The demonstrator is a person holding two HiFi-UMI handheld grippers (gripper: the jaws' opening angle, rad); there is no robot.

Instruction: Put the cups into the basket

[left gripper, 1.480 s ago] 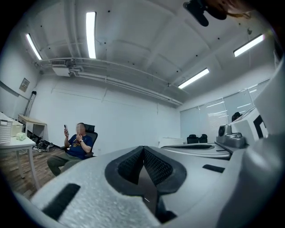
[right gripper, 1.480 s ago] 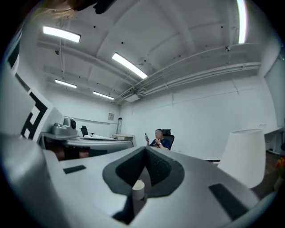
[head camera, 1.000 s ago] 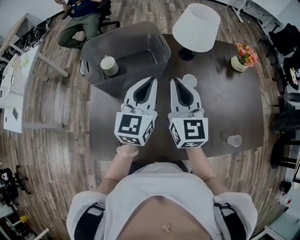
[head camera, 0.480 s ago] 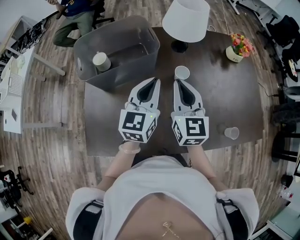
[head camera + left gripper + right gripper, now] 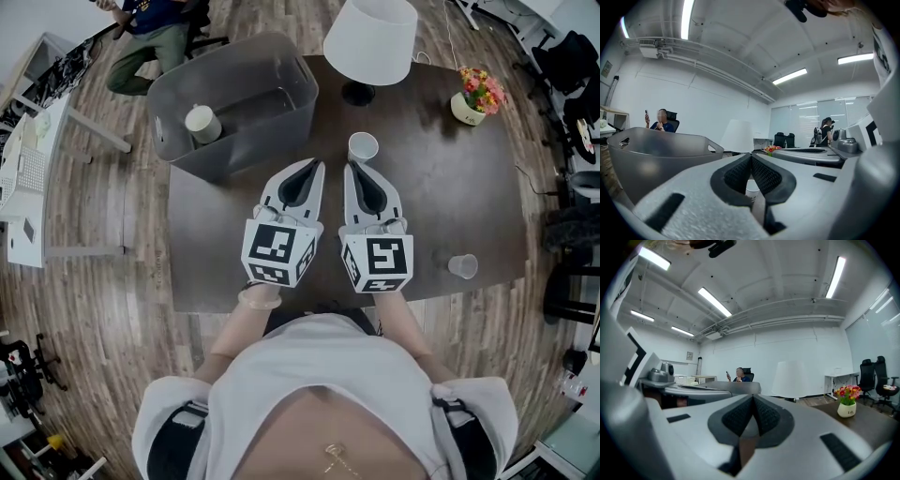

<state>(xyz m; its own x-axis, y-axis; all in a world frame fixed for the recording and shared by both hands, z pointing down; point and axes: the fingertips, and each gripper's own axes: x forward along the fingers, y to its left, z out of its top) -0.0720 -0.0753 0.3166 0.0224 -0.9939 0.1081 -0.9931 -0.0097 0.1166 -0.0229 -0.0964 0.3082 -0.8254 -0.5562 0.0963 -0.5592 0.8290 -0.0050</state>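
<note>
A grey translucent basket (image 5: 251,86) stands at the dark table's far left corner with one white cup (image 5: 201,123) inside. A second white cup (image 5: 363,146) stands upright on the table just beyond my right gripper (image 5: 351,169), apart from it. A clear cup (image 5: 463,266) sits near the table's right front edge. My left gripper (image 5: 315,166) is beside the right one; both are shut and hold nothing. In the left gripper view the jaws (image 5: 751,156) meet, with a white cup (image 5: 751,189) seen past them and the basket (image 5: 656,154) at left. The right gripper (image 5: 753,398) is shut too.
A white lamp (image 5: 370,39) stands at the table's far edge, and a flower pot (image 5: 478,99) at the far right. A seated person (image 5: 155,28) is beyond the basket. Office chairs stand to the right of the table (image 5: 441,187).
Both grippers have drawn back toward me and sunk a little. The white cup, partly hidden by the right gripper before, now shows fully beyond its tip.
</note>
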